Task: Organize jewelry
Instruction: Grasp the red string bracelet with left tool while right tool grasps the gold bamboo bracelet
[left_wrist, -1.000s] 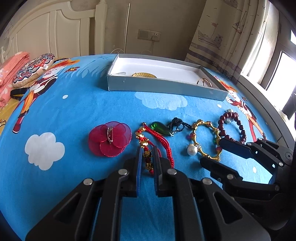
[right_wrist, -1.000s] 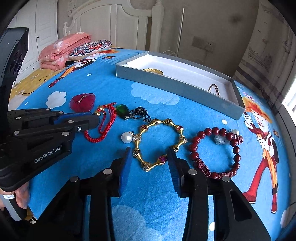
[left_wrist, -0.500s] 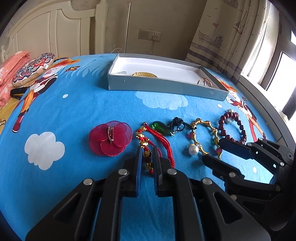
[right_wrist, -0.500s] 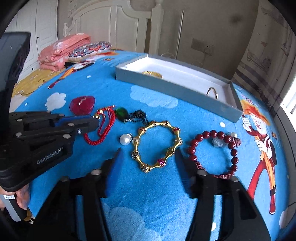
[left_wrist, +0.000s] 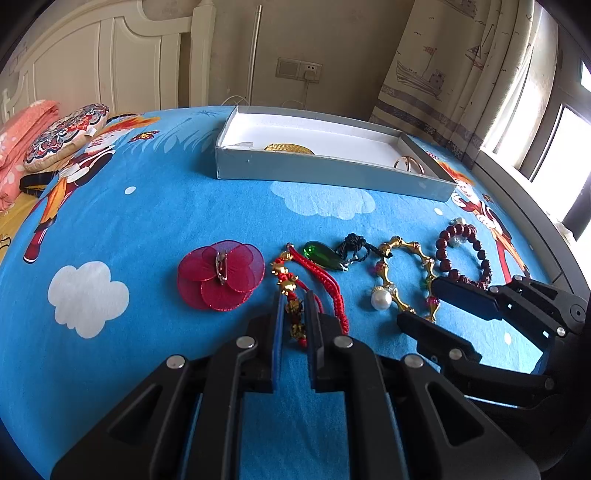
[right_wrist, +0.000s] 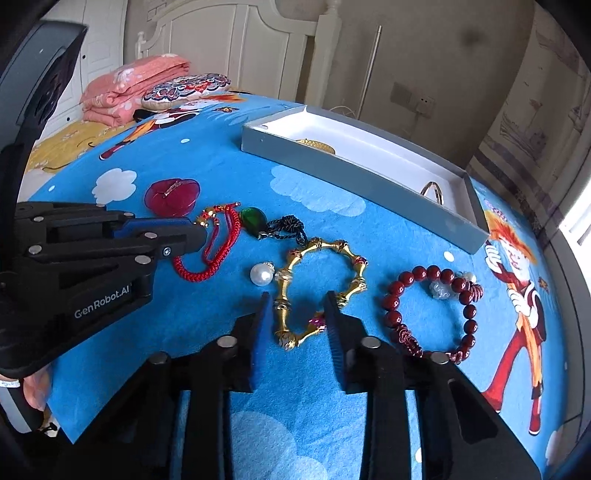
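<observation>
**beadwrangler:** So the left gripper (left_wrist: 294, 314) has its jaws pulled in narrow around the beaded end of the red cord bracelet (left_wrist: 314, 284). Can't tell if the pads are truly pinching the charm strand or just flanking it; there's a sliver of gap either side. The right gripper (right_wrist: 295, 321) is spread wide, straddling the near end of the gold bamboo-link bracelet (right_wrist: 319, 286), nothing gripped yet. Tips for doing this well?

**tidy_tom:** For the right one I'd drop straight down so both pads touch the bedsheet (right_wrist: 207, 166) on either side of the links, then close. It's rigid-ish metal, so pinch one link, not the whole loop. Watch the pearl (right_wrist: 262, 274) at about 10 o'clock from that gripper; it sits just beside the gold links and may be attached, so expect it to drag along.

**beadwrangler:** And the left?

**tidy_tom:** The cord is floppy, and the green pendant (left_wrist: 323, 254) with its black cord lies touching it at roughly 1 o'clock. Lift slowly so they don't snag. The red flower brooch (left_wrist: 221, 274) at 10 o'clock is clear of it.

**beadwrangler:** Destination's the grey box (left_wrist: 332, 168) at 12 o'clock, well apart?

**tidy_tom:** Yep, there's already a gold piece and a ring inside. The dark red bead bracelet (right_wrist: 432, 314) at the right gripper's 3 o'clock waits its turn.
</observation>
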